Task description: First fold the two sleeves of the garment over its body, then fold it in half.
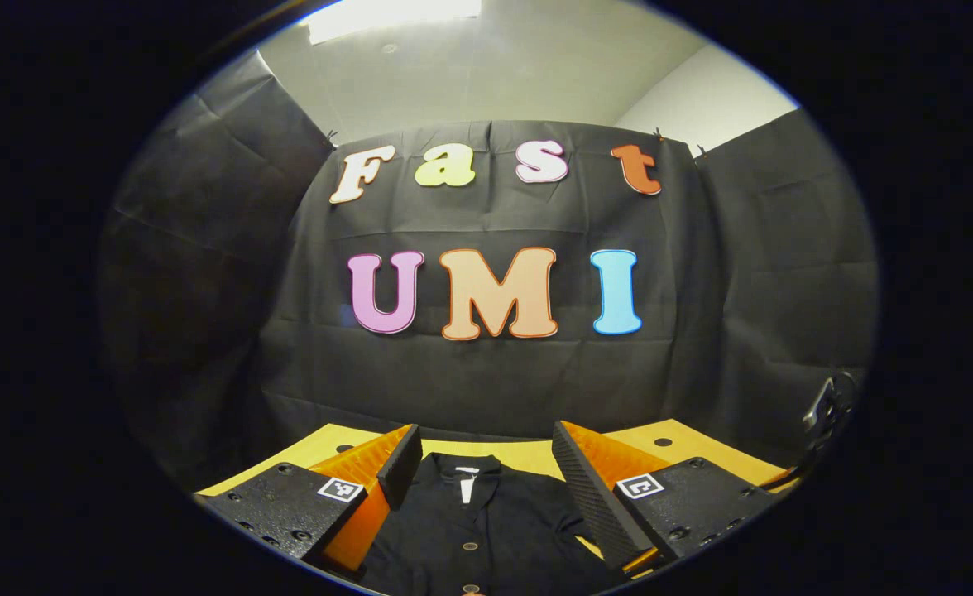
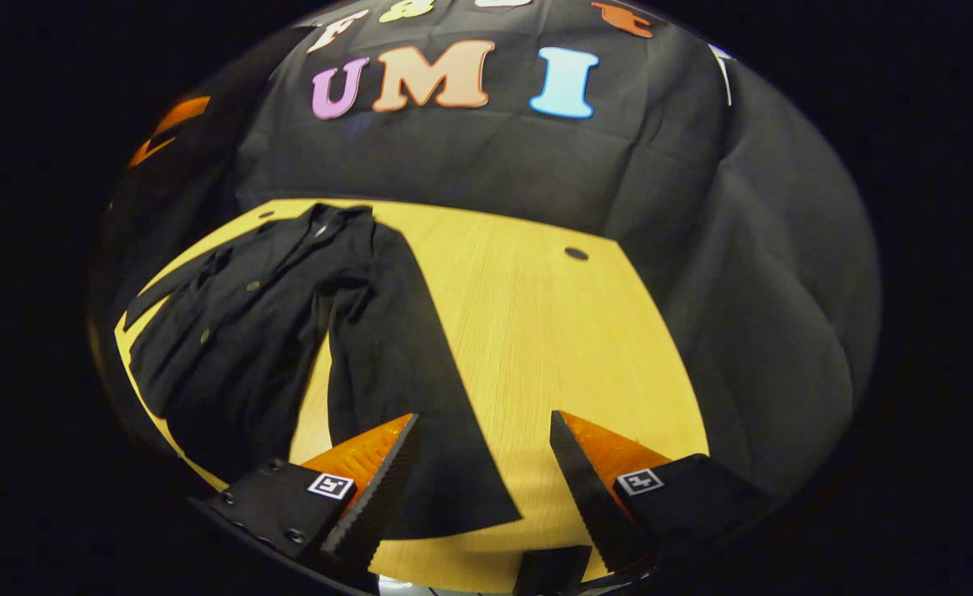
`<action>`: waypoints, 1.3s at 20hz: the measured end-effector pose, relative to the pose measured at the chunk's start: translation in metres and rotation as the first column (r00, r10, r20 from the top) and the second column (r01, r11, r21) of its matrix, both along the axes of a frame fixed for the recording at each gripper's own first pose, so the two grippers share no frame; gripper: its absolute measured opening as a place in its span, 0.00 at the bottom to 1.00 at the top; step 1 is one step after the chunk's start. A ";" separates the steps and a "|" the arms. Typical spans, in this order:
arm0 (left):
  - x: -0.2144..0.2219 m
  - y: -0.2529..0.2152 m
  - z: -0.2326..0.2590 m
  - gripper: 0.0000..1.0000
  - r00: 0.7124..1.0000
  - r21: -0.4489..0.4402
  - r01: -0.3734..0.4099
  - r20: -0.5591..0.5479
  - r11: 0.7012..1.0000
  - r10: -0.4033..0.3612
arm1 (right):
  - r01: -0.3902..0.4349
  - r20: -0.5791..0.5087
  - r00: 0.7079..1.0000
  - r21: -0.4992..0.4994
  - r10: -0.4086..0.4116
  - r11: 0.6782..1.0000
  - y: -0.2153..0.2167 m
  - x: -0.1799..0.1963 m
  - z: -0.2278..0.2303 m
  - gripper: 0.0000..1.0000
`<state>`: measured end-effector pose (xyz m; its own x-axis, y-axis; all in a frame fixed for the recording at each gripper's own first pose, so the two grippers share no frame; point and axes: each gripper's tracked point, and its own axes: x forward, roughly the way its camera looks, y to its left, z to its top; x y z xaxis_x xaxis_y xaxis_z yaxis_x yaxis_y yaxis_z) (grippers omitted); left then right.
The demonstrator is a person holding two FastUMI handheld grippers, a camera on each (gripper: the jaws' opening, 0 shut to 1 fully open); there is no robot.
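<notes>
A black button-front garment lies flat on the yellow wooden table, collar toward the back wall. One long sleeve stretches toward the table's near edge, and its cuff end lies between and below my right gripper's fingers. The right gripper hovers open above that sleeve end, holding nothing. In the left gripper view, the left gripper is open above the garment's buttoned front, with the collar just beyond its fingertips. Dim orange parts of another gripper show far off at upper left.
Black cloth walls close in the table on the back and both sides. A small round hole sits in the tabletop at the back right. A dark clip with a cable hangs at the right wall. Bare wood lies right of the sleeve.
</notes>
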<state>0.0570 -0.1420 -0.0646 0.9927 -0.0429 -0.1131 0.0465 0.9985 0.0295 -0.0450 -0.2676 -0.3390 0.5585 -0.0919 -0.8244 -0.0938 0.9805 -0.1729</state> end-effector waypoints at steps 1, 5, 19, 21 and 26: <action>0.001 -0.002 0.000 0.97 1.000 0.005 0.002 0.001 1.000 -0.002 | -0.001 -0.050 0.999 0.008 0.002 1.000 0.000 -0.010 -0.011 0.99; 0.001 -0.006 -0.003 0.98 1.000 0.008 0.004 -0.017 1.000 -0.004 | 0.008 -0.177 0.984 0.028 -0.003 1.000 0.002 -0.030 -0.039 1.00; -0.004 0.018 -0.005 0.94 0.999 0.001 -0.031 -0.038 1.000 0.031 | 0.092 -0.187 0.980 0.099 -0.072 0.991 0.022 -0.052 -0.057 0.04; -0.002 0.029 -0.004 0.97 0.999 0.003 -0.022 -0.043 1.000 0.022 | 0.151 -0.164 0.978 0.109 -0.132 0.982 0.025 -0.051 -0.056 0.04; -0.006 0.062 0.004 0.97 0.999 0.000 -0.014 -0.030 1.000 0.014 | 0.231 0.009 0.972 0.137 -0.234 0.963 0.046 -0.019 -0.009 0.03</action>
